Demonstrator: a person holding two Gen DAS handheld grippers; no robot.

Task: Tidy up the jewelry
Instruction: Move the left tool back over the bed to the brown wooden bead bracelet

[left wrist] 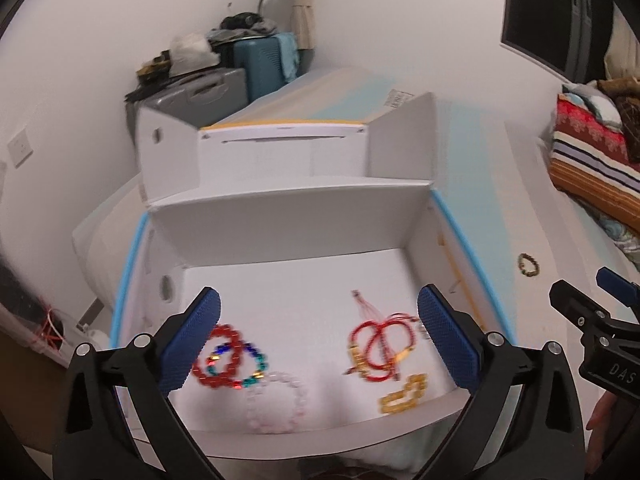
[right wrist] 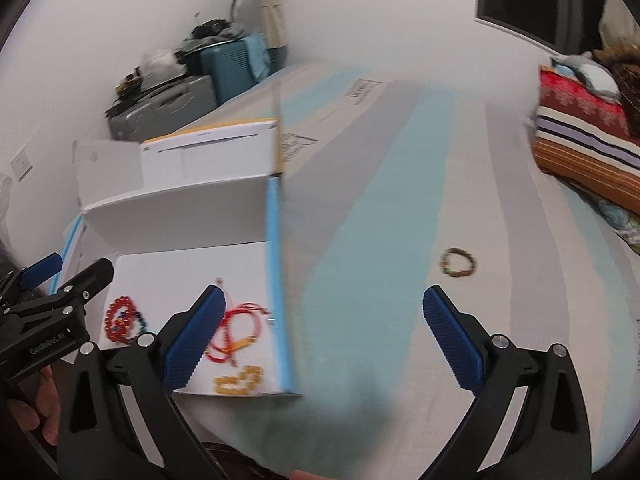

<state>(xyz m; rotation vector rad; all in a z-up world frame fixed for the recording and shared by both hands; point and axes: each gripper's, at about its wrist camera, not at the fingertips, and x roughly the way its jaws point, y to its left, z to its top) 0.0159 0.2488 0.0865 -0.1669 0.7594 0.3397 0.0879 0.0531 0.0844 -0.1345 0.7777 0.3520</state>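
Striped bed [right wrist: 400,208], white box [left wrist: 280,236] holding five bracelets, one bracelet [right wrist: 458,263] outside

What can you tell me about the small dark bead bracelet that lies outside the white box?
The dark bead bracelet is a small closed ring of round beads, brownish and olive with a few lighter, golden ones; blur hides the finer detail. It lies flat and alone on the striped grey and pale blue surface, well to the right of the white box that holds the other jewelry. Nothing touches it. The right tool is open and empty, nearer the camera than the bracelet.
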